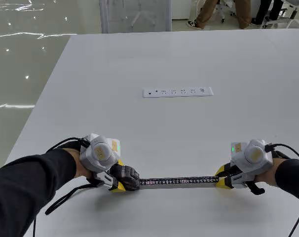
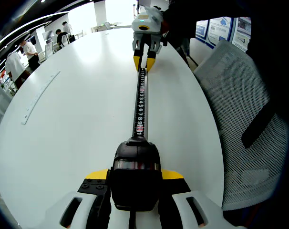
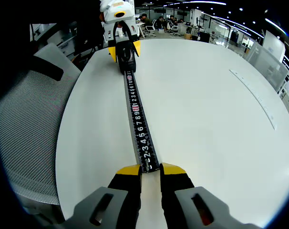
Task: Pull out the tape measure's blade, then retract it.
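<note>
Black and boxy, the tape measure case (image 1: 125, 177) lies near the front edge of the white table (image 1: 139, 59) in the head view. It is clamped in the left gripper (image 1: 121, 181). The blade (image 1: 179, 181) runs from it flat along the tabletop to the right gripper (image 1: 221, 178), well apart on the other side. A white power strip (image 1: 177, 92) lies farther back, clear of the work. The split makes sense: one gripper anchors the body so the other can draw the strip against the spring.

In the left gripper view, the jaws are closed about as far as the case allows, a yellow tip pressed to each flank of the case (image 2: 135, 174). The blade (image 2: 140, 102) leaves its mouth and runs straight ahead, numbers up, to the right gripper (image 2: 144, 64) at the far end. A mesh chair (image 2: 249, 119) stands beside the table.

In the right gripper view, the jaws are nearly closed on the end of the blade (image 3: 137, 119), with only the strip's width left between the yellow tips. The end hook itself is hidden between the tips, so I take it to be pinched there rather than hooked. Far down the strip the left gripper (image 3: 123, 52) holds the case.

The strip looks straight and taut, so I judge the pull largely done. Retraction calls for the right gripper to feed the end back slowly, since a released blade could whip or kink.
</note>
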`<action>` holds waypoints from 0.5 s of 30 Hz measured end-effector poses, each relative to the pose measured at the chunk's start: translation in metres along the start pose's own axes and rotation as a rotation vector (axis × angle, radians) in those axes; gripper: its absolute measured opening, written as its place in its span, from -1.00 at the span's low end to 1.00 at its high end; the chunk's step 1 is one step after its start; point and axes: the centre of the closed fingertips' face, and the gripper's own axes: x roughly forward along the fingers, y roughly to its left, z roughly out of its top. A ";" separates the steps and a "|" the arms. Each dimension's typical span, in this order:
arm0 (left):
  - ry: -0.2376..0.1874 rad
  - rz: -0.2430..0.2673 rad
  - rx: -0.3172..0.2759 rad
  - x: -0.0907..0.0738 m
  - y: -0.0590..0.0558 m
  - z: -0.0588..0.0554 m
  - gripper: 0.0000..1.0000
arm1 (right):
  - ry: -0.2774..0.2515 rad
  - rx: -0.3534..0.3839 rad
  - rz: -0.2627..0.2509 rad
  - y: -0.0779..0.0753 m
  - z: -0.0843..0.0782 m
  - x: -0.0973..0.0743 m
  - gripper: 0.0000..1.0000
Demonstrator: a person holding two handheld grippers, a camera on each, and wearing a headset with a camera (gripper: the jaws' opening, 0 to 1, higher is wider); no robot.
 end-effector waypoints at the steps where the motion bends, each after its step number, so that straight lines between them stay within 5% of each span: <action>1: 0.000 0.000 0.000 0.000 0.000 0.000 -0.32 | 0.001 0.001 0.000 0.000 -0.001 -0.001 -0.79; 15: 0.002 -0.002 0.001 0.000 0.000 0.000 -0.32 | 0.003 0.011 -0.008 -0.001 -0.004 -0.003 -0.78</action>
